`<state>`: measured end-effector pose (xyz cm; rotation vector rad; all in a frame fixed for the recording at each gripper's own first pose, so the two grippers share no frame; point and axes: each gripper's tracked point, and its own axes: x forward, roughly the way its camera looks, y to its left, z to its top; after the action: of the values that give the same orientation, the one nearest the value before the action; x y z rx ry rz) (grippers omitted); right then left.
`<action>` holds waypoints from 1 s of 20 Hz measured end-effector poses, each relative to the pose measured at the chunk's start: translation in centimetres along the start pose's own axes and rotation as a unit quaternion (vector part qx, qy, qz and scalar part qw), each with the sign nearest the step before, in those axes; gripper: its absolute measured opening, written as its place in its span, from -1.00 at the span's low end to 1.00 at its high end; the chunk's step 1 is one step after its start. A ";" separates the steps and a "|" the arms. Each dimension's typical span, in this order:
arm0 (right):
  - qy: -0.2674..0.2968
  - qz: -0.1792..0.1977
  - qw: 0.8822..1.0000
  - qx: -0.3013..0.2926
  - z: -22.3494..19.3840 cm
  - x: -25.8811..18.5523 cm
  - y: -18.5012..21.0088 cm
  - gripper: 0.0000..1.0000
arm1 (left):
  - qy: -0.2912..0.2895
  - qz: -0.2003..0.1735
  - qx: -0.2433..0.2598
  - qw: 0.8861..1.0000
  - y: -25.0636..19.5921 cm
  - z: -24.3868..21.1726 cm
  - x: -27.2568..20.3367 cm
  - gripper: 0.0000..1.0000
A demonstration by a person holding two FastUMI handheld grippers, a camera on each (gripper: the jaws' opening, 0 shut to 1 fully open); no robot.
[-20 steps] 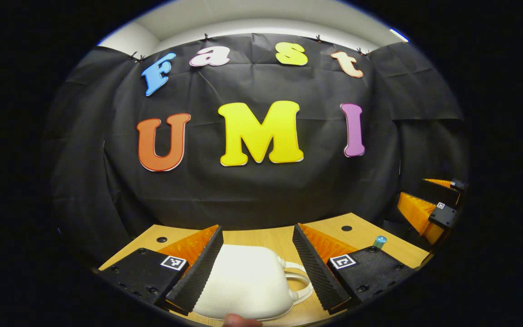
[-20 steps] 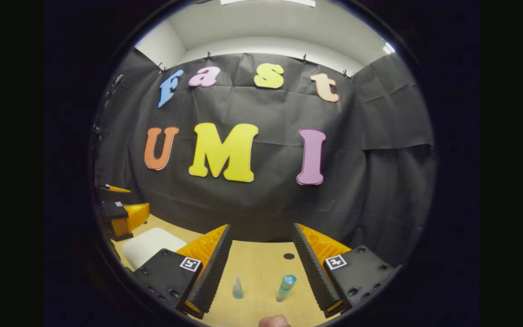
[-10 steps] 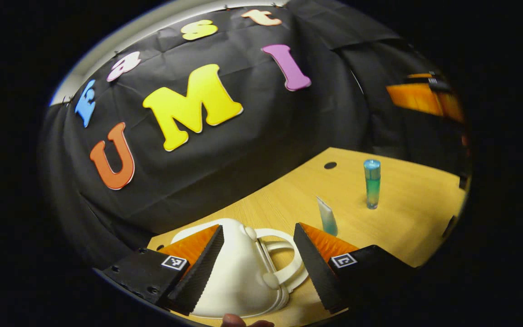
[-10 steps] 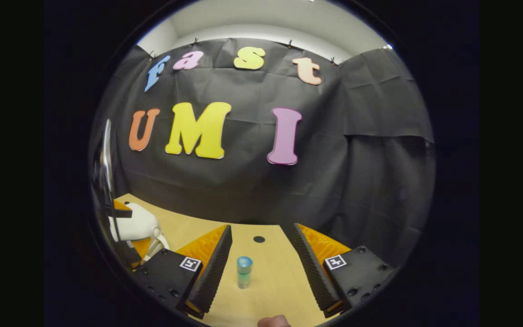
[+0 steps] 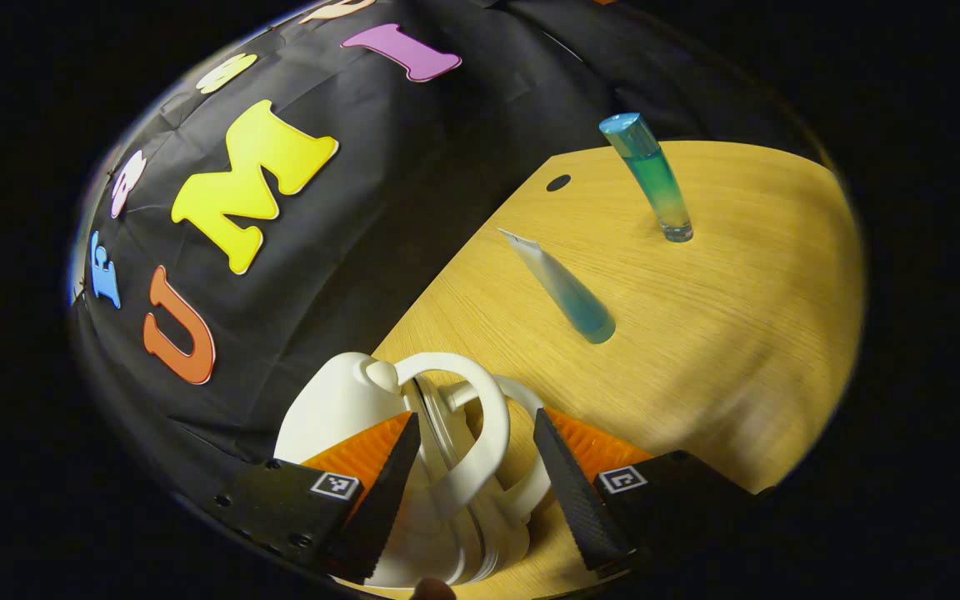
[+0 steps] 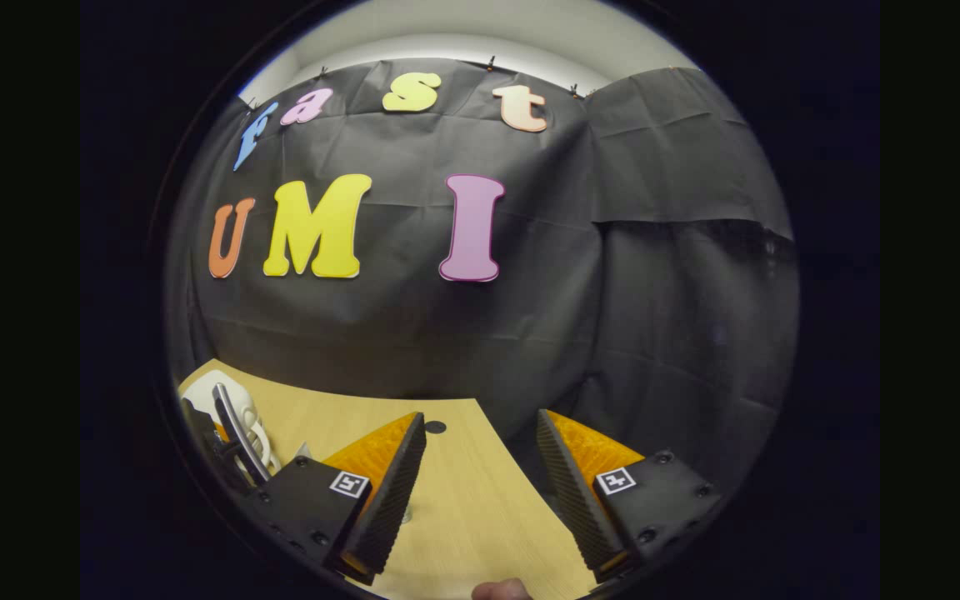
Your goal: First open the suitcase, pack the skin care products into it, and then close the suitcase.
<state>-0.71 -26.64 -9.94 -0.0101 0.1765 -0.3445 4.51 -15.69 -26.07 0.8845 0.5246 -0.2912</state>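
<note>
Now left gripper (image 5: 470,492) rolled, spread astride suitcase (image 5: 413,467) handle; right gripper (image 6: 480,487) spread, swung off bottle (image 5: 647,175).

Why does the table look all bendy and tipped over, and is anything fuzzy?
Left gripper view: the fisheye lens curves the table, the camera is tilted, so the blue bottle leans; the near right tabletop looks smeared. Right gripper view: level, sharp, dim.

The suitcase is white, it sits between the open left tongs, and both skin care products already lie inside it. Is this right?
Not quite. In the left gripper view the white suitcase sits between the open left tongs, but the tube and the bottle are outside it, on the wooden table.
</note>
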 end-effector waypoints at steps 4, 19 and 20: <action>0.006 -0.008 1.000 0.002 -0.8 -0.8 -0.7 0.60 | 0.031 -0.014 0.003 0.999 -0.6 -0.6 1.0 0.01; -0.024 0.016 1.000 -0.011 2.3 -4.4 2.9 0.60 | -0.030 -0.015 -0.151 0.988 5.3 4.3 -2.5 -0.94; -0.029 0.022 0.999 -0.012 2.8 -4.6 3.6 0.60 | -0.040 -0.009 -0.169 0.985 6.8 4.8 -3.0 -0.94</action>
<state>-3.26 -21.78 -6.53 -0.0409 0.1232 -0.2975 6.54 -15.31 -17.48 0.5365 0.4905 -0.2447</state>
